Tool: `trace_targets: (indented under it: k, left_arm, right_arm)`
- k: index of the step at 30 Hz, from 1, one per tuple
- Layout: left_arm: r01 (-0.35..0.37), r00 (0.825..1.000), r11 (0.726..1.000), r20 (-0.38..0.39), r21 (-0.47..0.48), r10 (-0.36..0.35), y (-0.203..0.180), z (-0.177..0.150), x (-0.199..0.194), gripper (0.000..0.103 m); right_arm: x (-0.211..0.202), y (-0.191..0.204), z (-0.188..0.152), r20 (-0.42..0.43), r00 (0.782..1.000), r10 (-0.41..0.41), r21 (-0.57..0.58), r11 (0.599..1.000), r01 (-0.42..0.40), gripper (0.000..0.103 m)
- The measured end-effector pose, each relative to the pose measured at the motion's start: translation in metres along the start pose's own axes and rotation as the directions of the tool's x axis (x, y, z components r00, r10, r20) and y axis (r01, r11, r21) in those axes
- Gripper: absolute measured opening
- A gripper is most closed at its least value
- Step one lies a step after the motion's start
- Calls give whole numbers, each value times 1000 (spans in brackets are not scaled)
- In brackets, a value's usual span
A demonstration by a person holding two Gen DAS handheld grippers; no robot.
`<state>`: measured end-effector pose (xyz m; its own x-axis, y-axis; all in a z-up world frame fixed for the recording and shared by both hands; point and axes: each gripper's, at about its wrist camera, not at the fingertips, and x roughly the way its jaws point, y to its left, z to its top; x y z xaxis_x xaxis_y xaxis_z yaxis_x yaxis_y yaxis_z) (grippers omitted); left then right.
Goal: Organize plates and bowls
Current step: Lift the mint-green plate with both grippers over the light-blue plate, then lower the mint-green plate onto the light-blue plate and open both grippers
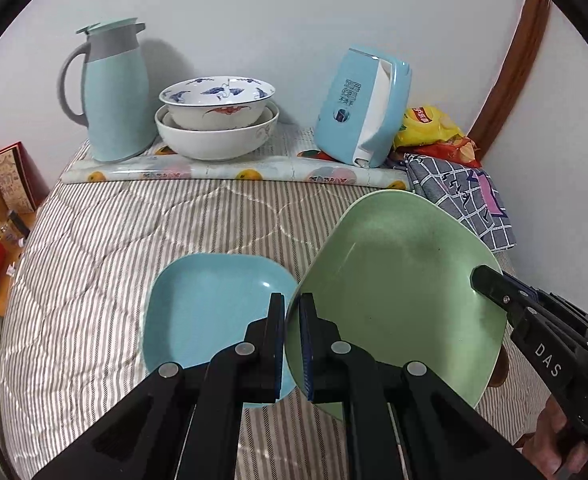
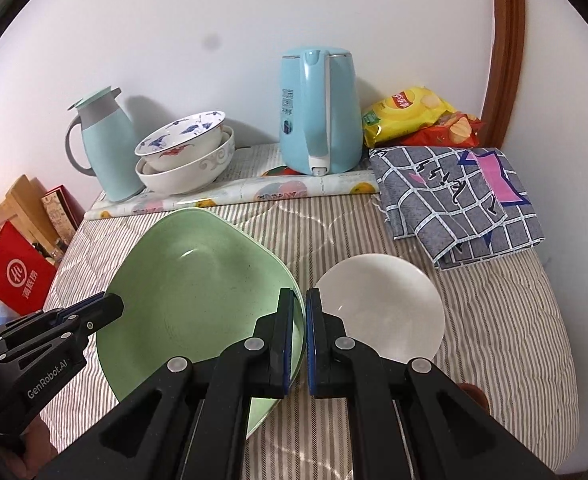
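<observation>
A large green square plate (image 1: 398, 284) is held up off the striped cloth, tilted, by both grippers. My left gripper (image 1: 292, 304) is shut on its left rim; my right gripper (image 2: 300, 300) is shut on its right rim (image 2: 198, 300). The right gripper also shows in the left wrist view (image 1: 490, 280), and the left gripper shows in the right wrist view (image 2: 110, 306). A blue square plate (image 1: 210, 304) lies on the cloth left of the green one. A white round plate (image 2: 386, 312) lies to its right. Two stacked bowls (image 1: 216, 120) stand at the back.
At the back stand a pale green thermos jug (image 1: 114, 92), a blue kettle (image 2: 318, 112), snack bags (image 2: 418, 116) and a folded grey checked cloth (image 2: 462, 200). Boxes and a red bag (image 2: 18, 276) sit beyond the table's left edge.
</observation>
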<state>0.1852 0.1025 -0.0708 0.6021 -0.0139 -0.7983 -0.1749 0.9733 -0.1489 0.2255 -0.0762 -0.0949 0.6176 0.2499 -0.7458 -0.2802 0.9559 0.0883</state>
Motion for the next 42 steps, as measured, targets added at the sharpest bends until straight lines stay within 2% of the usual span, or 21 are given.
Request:
trace_targets:
  k: [8,22,30,42]
  left_arm:
    - [-34,999,999,-7,-31,34,25,-14,-5,8]
    - [-115,992,985,-68,-131,107,86,-38,6,8]
    - [-146,986,972,-105,-182,128,108,-38,17,8]
    - [-166,982,963,-126,-211,142,118,-30,32,8]
  right_arm:
    - [4,21,-8,-9,999,37,-28,999,-37,6]
    - [43,76,-26,-105,988,111,-106,987,-122,6]
    - [64,97,-23,-148,981,128,-143,978,-149,6]
    - [89,106,-11,-187,971,150,-154,972,-179,6]
